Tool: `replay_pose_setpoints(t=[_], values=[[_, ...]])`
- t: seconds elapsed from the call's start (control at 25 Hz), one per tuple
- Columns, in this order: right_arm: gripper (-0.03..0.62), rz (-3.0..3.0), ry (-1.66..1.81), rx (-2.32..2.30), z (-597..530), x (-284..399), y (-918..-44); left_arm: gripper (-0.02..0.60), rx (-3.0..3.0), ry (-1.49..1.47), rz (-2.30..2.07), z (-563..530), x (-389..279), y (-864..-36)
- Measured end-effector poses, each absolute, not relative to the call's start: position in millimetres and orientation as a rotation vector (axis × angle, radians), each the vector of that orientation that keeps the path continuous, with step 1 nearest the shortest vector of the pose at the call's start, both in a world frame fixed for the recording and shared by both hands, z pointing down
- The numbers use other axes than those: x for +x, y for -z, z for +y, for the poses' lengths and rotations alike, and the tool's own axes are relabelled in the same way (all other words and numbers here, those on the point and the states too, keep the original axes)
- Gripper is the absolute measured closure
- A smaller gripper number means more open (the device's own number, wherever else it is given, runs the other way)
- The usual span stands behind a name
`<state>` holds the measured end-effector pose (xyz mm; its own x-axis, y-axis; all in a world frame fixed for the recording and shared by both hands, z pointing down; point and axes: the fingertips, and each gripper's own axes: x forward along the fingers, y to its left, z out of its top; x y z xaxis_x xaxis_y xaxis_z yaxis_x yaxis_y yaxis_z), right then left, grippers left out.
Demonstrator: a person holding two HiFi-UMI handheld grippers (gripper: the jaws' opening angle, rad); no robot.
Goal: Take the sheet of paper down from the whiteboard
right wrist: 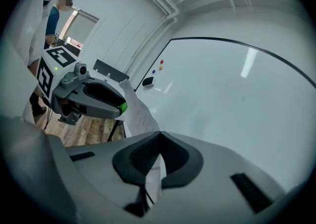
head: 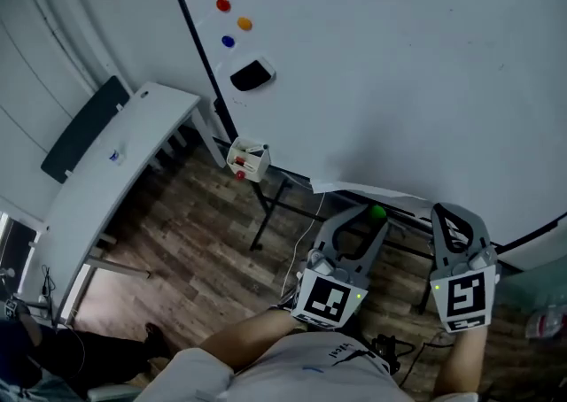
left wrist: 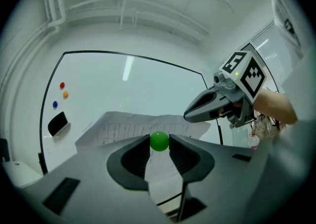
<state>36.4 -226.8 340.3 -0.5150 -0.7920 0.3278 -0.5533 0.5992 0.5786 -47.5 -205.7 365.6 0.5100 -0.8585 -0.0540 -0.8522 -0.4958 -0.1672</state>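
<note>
The sheet of paper [left wrist: 133,128], printed with a table, hangs free in front of the whiteboard [head: 399,64]; from the head view only its thin edge [head: 354,188] shows. My right gripper [right wrist: 158,143] is shut on one side of the sheet, which runs down between its jaws. My left gripper [left wrist: 159,144] is shut on a round green magnet [left wrist: 159,140] at its jaw tips, just in front of the sheet. In the head view both grippers sit low before the board, the left [head: 372,217] with the green magnet [head: 378,212] and the right [head: 446,212] beside it.
Red [head: 222,4], orange [head: 244,25] and blue [head: 228,41] magnets and a black eraser [head: 252,75] stay on the board's upper left. A small marker box [head: 247,159] hangs at its lower corner. A white table [head: 115,179] stands at the left. A person [right wrist: 55,13] stands far behind.
</note>
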Motion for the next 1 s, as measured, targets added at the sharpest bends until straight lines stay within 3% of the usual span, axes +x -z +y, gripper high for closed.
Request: replay_pose_setpoints(t=[1.0], values=[[0.582, -2.219, 0.421, 1.120, -172.0, 5.9, -365.2, 0.450, -2.587, -0.004, 1.539, -154.1, -99.5, -382.4]])
